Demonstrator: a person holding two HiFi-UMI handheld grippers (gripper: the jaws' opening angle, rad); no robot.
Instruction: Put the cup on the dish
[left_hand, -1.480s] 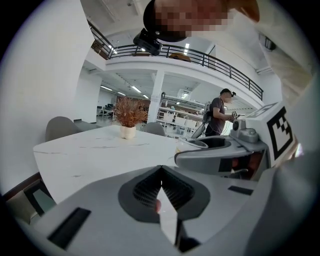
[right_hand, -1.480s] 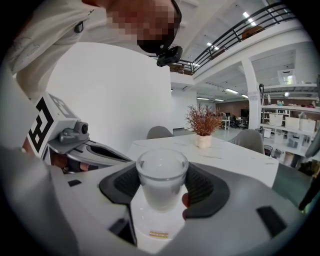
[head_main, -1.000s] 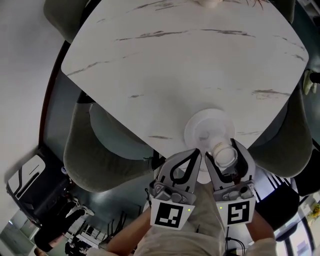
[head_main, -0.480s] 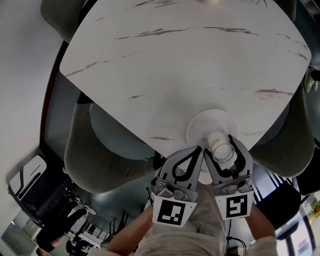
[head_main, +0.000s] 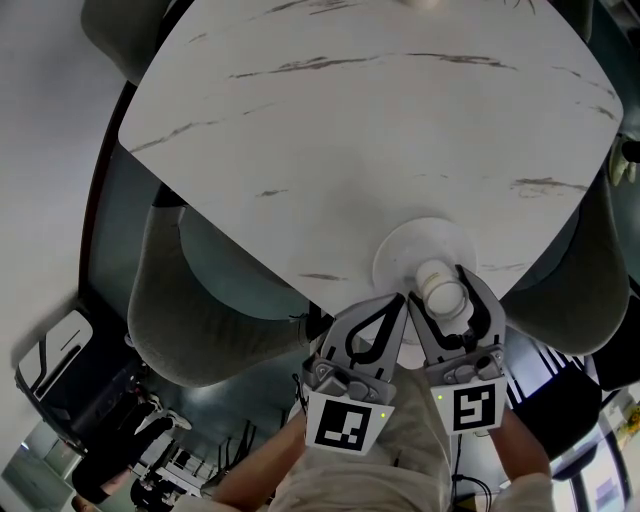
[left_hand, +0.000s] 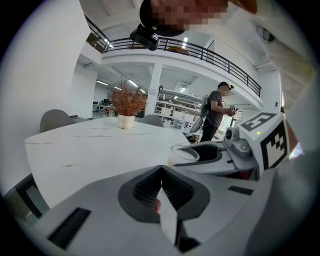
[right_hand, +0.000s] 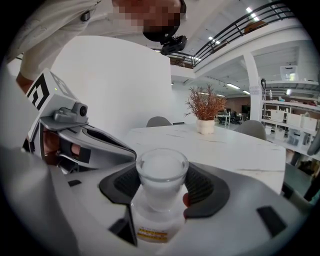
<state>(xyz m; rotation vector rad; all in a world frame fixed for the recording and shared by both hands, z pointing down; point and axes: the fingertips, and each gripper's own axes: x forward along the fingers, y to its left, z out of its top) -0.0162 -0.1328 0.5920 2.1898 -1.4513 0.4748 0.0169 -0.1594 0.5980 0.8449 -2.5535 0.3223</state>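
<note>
Head view: right gripper (head_main: 445, 297) reaches forward over the near corner of the table (head_main: 350, 130), jaws clamped on the clear cup (head_main: 438, 284). The cup is over the near rim of the white dish (head_main: 425, 243), possibly not yet touching it. Left gripper (head_main: 388, 318) is alongside, jaws pressed together, empty. Forearms are cut off at the frame bottom. Right gripper view: cup and jaws hide the dish.
</note>
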